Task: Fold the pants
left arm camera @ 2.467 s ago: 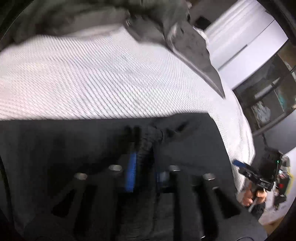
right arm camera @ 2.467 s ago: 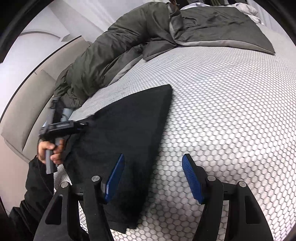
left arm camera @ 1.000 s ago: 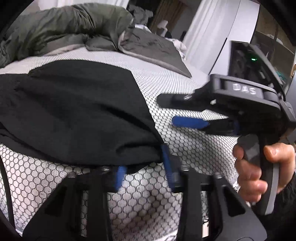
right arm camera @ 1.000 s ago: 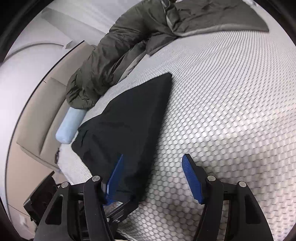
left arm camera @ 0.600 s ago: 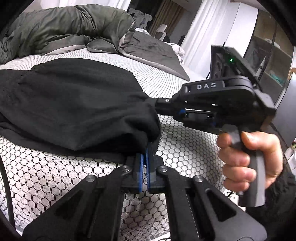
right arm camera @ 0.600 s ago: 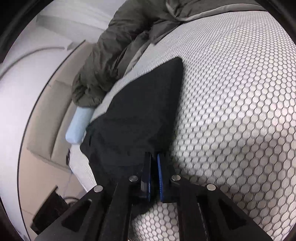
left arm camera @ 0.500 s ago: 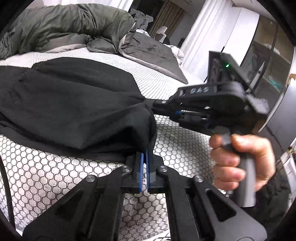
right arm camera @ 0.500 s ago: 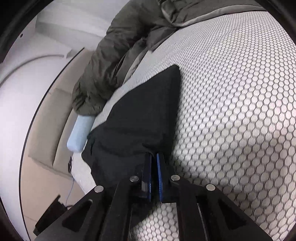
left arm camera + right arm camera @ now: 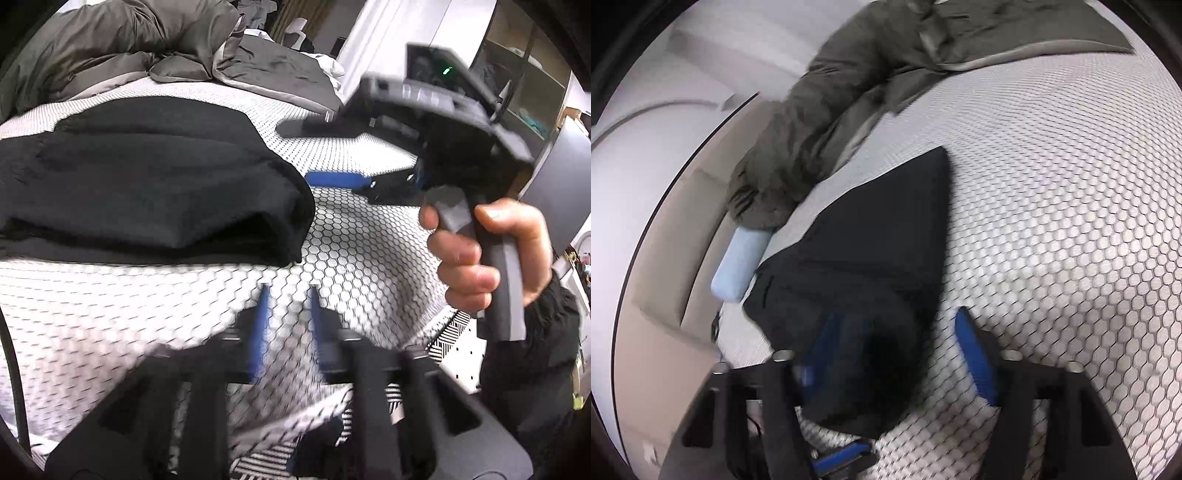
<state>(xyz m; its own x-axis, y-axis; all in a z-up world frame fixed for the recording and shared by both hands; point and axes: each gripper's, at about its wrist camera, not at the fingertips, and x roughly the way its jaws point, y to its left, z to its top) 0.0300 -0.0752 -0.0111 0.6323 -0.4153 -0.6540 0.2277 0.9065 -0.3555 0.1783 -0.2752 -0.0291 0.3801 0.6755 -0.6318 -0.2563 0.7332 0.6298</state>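
The black pants (image 9: 147, 177) lie folded in layers on the white honeycomb mattress (image 9: 351, 251). In the left wrist view my left gripper (image 9: 288, 291) is just short of their near edge, its jaws opening with only mattress between the blue pads. A hand holds my right gripper (image 9: 295, 153) at the pants' right corner. In the right wrist view the right gripper (image 9: 895, 314) has its jaws opening astride the near corner of the pants (image 9: 879, 251). Its pads stand off the cloth. A blue pad of the left gripper (image 9: 842, 456) shows at the bottom edge.
A bunched grey-green duvet (image 9: 831, 110) lies across the far side of the bed. A pale blue bolster (image 9: 738, 262) rests against the beige headboard (image 9: 665, 258) beside the pants. A glass-fronted cabinet (image 9: 535, 74) and a patterned rug (image 9: 454, 332) lie off the bed's edge.
Half a second ago both grippers were shut on the pants' near edge. Both have let go and opened, the cloth has dropped onto the mattress, and the left gripper has drawn back.
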